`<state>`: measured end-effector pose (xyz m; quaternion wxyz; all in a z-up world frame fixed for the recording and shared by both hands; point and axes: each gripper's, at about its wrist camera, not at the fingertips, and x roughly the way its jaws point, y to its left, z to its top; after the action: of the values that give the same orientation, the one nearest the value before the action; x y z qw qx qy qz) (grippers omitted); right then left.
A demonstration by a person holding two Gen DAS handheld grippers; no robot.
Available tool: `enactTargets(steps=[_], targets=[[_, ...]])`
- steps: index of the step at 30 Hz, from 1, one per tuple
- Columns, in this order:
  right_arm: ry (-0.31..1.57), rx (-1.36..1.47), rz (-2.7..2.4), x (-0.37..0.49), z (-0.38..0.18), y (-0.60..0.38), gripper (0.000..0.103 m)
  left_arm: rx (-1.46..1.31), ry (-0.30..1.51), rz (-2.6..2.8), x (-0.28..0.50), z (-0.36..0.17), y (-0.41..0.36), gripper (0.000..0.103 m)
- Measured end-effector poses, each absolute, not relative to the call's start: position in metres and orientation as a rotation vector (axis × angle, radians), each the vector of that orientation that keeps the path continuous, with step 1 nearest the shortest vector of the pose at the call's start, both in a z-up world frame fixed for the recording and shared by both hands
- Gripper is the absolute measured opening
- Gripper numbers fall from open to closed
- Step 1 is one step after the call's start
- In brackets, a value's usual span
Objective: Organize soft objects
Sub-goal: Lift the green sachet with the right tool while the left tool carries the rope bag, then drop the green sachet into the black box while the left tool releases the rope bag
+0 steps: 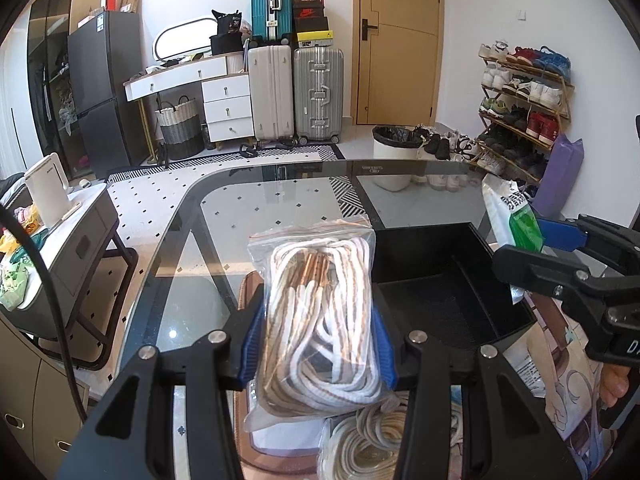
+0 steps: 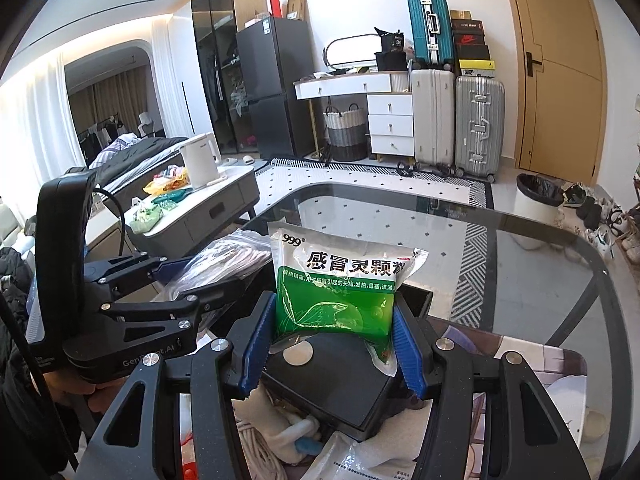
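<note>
My left gripper (image 1: 318, 344) is shut on a clear zip bag of white and tan cords (image 1: 320, 312), held up over the glass table (image 1: 280, 188). Just right of the bag sits an open black box (image 1: 436, 276). My right gripper (image 2: 332, 344) is shut on a green and white medicine pouch (image 2: 340, 288), raised above a black box lid (image 2: 332, 384). In the left wrist view the right gripper (image 1: 516, 256) comes in from the right with the pouch (image 1: 512, 216) over the box's far right corner. In the right wrist view the left gripper (image 2: 192, 280) carries its bag (image 2: 228, 264) at the left.
A second bag of pale cords (image 1: 364, 444) and a printed cloth (image 1: 560, 380) lie on the near table. More soft items and a packet (image 2: 344, 460) lie under the right gripper. Beyond the table stand a white bin (image 1: 394, 156), suitcases (image 1: 296, 92) and a grey side table (image 2: 200, 208).
</note>
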<state>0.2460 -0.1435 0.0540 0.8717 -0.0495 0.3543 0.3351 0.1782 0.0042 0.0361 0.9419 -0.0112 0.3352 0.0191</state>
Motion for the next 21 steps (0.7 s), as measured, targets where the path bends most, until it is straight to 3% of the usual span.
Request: enactTargets(steps=[21], targets=[[0.805, -0.208, 0.676, 0.259, 0.017, -0.113, 0.056, -0.017, 0.676, -0.003, 0.191, 0.026, 0.012, 0.046]])
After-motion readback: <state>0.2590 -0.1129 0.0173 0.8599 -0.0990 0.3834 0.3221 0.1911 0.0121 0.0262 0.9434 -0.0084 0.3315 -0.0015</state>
